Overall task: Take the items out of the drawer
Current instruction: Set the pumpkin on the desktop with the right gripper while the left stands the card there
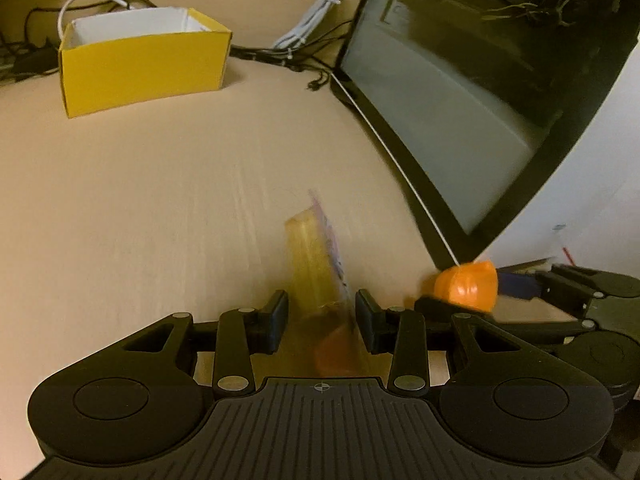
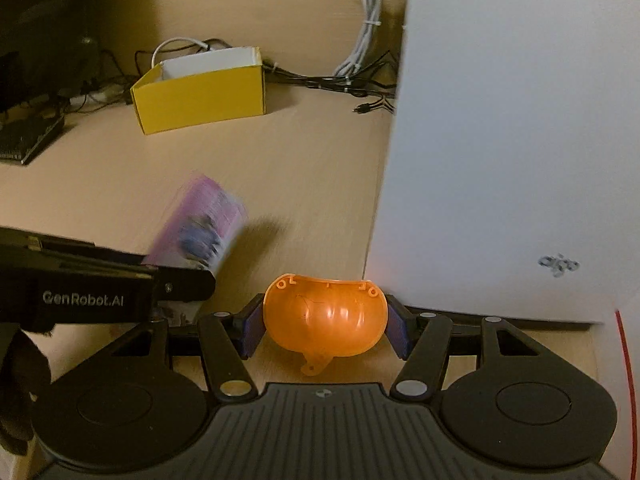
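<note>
My left gripper is shut on a flat packet, yellowish along one face and purple-printed on the other, blurred by motion and sticking out forward over the tabletop. From the right wrist view the same purple packet juts from the left gripper at the left. My right gripper is shut on an orange plastic half-shell, ribbed like a pumpkin, its hollow side facing the camera. The orange shell and the right gripper also show low at the right of the left wrist view. No drawer is in view.
An open yellow cardboard box stands at the back of the light wooden desk. A dark monitor leans at the right. A white case fills the right side. Cables and a keyboard lie behind.
</note>
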Demonstrator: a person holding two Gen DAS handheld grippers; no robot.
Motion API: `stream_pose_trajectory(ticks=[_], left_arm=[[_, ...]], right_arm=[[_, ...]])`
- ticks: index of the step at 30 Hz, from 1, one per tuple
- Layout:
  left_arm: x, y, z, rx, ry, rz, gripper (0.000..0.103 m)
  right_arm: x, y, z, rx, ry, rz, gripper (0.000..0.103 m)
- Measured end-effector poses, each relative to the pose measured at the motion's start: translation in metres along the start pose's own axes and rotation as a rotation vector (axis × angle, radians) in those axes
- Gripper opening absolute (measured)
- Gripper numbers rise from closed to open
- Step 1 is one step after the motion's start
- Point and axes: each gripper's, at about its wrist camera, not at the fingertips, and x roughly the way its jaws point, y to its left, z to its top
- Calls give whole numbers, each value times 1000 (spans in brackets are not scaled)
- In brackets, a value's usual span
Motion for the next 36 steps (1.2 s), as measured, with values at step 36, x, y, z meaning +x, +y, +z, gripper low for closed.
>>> stream_pose_trajectory(ticks=[36], left_arm=[[-77, -29, -104, 236, 145, -120, 40]], right_arm=[[-91, -38, -81, 55, -10, -6, 86]])
